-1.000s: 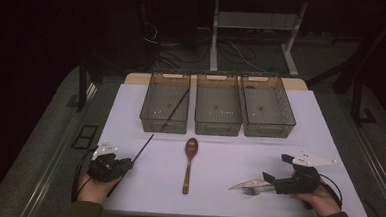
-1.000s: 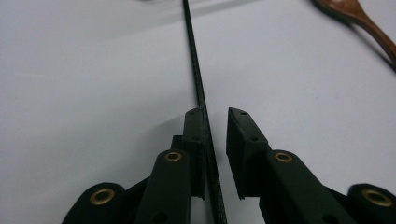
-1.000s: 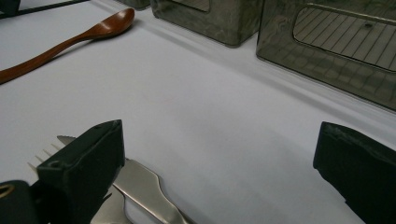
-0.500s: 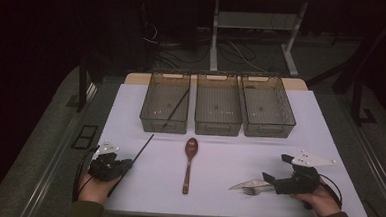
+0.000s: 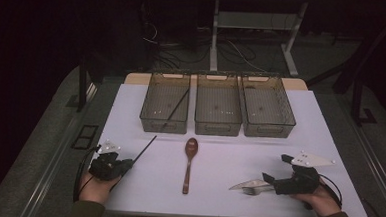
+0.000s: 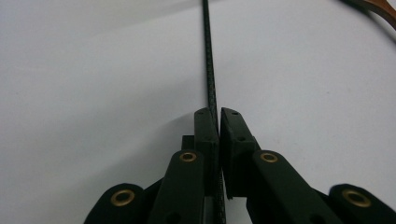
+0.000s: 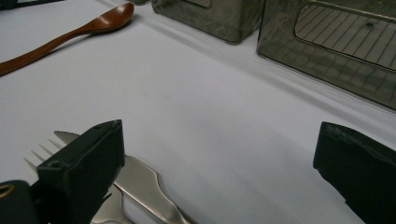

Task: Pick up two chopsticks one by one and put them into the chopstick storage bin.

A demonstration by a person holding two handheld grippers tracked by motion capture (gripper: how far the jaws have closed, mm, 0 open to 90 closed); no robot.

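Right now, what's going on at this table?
A person holds a gripper in each hand at a white table. The left gripper is shut on a thin black rod. The right gripper is open beside a fork and knife. A wooden spoon lies between them, before three bins; the left bin holds another rod.

High view looks forward and down over the table point(image 5: 228, 155); both gripper views skim it closely, sharing the wooden spoon point(image 5: 189, 163).
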